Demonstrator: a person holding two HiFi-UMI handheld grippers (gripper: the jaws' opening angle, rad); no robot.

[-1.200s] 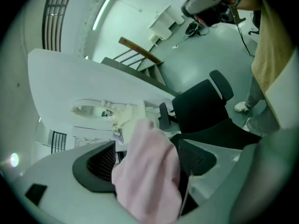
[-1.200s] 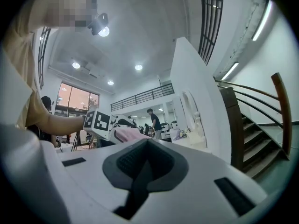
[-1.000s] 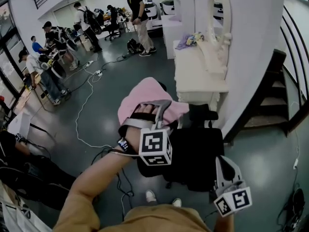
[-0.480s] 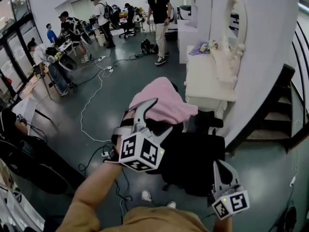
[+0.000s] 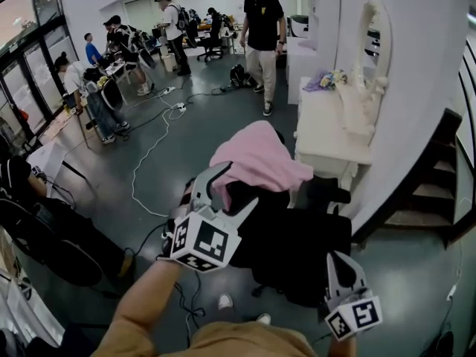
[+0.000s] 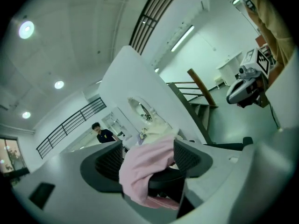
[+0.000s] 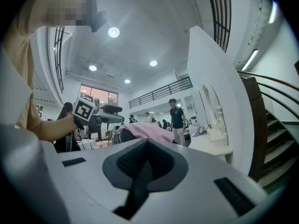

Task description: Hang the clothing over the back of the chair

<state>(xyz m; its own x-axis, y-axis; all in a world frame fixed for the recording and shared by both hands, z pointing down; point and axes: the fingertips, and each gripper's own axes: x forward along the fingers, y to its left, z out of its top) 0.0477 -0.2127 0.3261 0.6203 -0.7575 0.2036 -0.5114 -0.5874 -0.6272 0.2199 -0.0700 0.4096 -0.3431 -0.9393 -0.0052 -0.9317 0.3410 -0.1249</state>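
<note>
Clothing (image 5: pixel 256 151) is hanging bunched on chair (image 5: pixel 297 248), possibly slipping off; left hand-held gripper (image 5: pixel 242 183), spread, empty, is just closing slightly; right hand-held gripper (image 5: pixel 341 262) is pressing together.

Glossy grey floor (image 5: pixel 201 129), white cables (image 5: pixel 152 151) trailing across. White wall (image 5: pixel 416 65) at right, white dressing table (image 5: pixel 331 129) with oval mirror (image 5: pixel 370 39) against it. Dark staircase (image 5: pixel 428 192) beyond. Tall windows (image 5: pixel 26 58) at left. Round ceiling lights (image 7: pixel 113 31), railed balcony (image 7: pixel 159 91) above. People (image 5: pixel 111 50) around desks far back
</note>
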